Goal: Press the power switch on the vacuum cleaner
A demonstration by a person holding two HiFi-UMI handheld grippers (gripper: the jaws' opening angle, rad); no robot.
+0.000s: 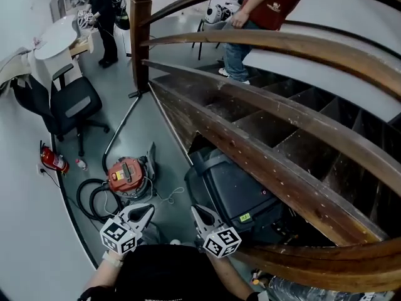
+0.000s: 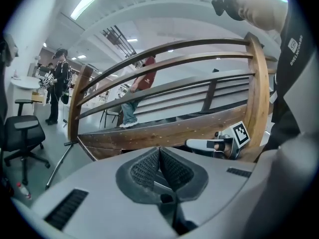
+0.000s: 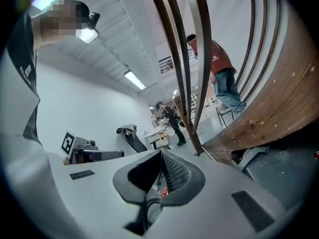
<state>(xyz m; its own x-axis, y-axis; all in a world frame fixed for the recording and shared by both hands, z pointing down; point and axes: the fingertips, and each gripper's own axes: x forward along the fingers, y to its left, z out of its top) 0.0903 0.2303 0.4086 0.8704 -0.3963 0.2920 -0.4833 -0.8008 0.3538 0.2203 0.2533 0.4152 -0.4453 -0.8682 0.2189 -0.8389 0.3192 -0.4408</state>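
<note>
The vacuum cleaner is a red canister standing on the grey floor below me, left of the stairs. Its black hose coils at its left and a long tube runs up toward the stair post. My left gripper hangs above the floor just right of the canister, jaws shut and holding nothing. My right gripper is beside it, also shut and empty. In the left gripper view the jaws meet and point at the staircase. A red bit of the vacuum shows low between the right jaws.
A curved wooden staircase fills the right side, with a black case tucked under it. A black office chair, a red fire extinguisher and a white table stand at the left. Two people stand far off.
</note>
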